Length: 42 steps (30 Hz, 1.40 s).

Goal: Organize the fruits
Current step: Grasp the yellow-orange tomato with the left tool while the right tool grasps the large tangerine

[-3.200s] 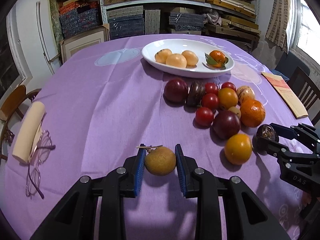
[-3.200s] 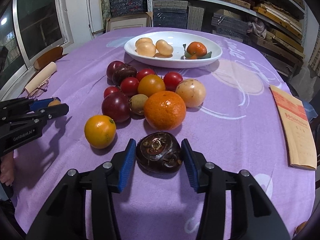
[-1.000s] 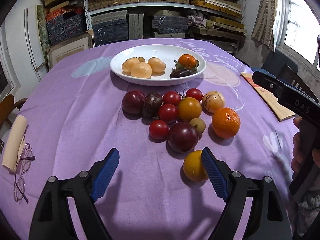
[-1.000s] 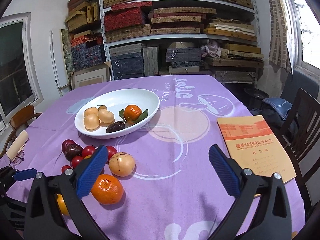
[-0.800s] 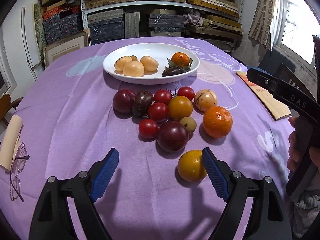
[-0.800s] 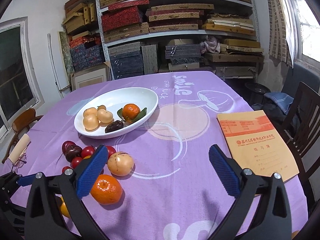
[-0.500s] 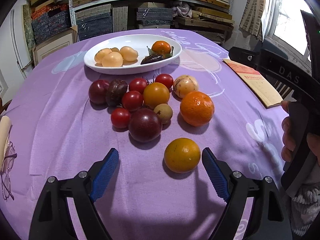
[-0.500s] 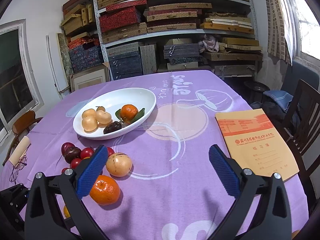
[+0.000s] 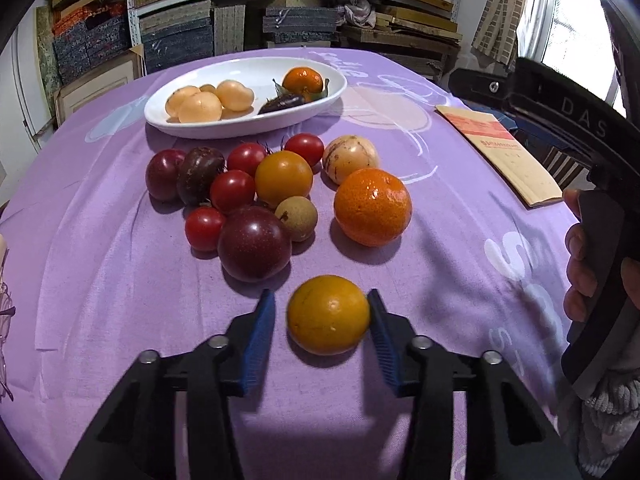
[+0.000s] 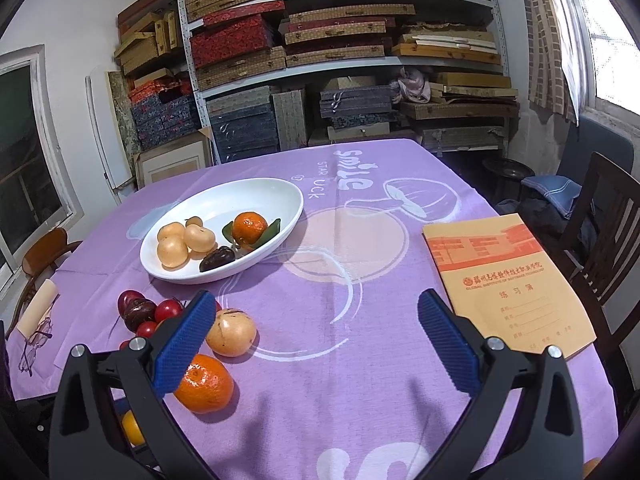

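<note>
A yellow-orange fruit (image 9: 328, 314) lies on the purple cloth between the blue pads of my left gripper (image 9: 322, 334); the right pad touches it, the left pad stands slightly off. Behind it lies a cluster: a dark plum (image 9: 254, 243), red tomatoes (image 9: 232, 190), an orange (image 9: 372, 207) and a pale speckled fruit (image 9: 350, 159). A white oval plate (image 9: 240, 128) at the back holds pale yellow fruits, a tangerine with leaves and a dark fruit. My right gripper (image 10: 316, 344) is wide open and empty, raised above the cloth right of the cluster.
A tan exercise book (image 10: 504, 276) lies at the table's right edge, next to a dark wooden chair (image 10: 608, 236). A rolled cloth and glasses (image 10: 36, 324) lie at the left edge. Shelves of boxes (image 10: 340, 52) stand behind the table.
My left gripper has moved forward and narrowed around the yellow-orange fruit. The right gripper stays open and has barely moved.
</note>
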### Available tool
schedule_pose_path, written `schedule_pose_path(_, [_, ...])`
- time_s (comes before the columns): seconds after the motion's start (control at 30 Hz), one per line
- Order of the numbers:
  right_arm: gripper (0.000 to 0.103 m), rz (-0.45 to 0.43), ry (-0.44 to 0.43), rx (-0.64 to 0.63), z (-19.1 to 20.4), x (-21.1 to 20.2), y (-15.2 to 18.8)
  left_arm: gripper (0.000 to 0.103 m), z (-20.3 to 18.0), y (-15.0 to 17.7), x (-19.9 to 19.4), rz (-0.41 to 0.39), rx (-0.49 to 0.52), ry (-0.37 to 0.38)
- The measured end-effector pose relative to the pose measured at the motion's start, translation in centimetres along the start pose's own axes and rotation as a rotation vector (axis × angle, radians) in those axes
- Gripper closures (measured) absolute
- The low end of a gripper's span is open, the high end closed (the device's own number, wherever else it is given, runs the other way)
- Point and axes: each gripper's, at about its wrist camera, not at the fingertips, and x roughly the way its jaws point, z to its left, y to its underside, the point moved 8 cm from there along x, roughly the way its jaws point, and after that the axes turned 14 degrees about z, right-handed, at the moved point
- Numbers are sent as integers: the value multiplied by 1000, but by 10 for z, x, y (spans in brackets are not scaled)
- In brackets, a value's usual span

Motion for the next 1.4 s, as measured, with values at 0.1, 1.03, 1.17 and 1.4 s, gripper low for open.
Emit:
schedule_pose_path(0.1, [4, 2, -1, -3, 0, 0, 0, 63, 0, 1, 0, -6, 6, -12])
schedule_pose_path(1.03, [27, 219, -19, -323, 84, 40, 60, 64, 114, 17, -26, -63, -233, -86])
schedule_pose_path(1.17, [34, 238, -28, -336, 86, 42, 62, 64, 115, 18, -26, -64, -233, -89])
schedule_pose_path(1.4, [44, 264, -54, -336, 89, 45, 64, 64, 114, 18, -25, -64, -226, -100])
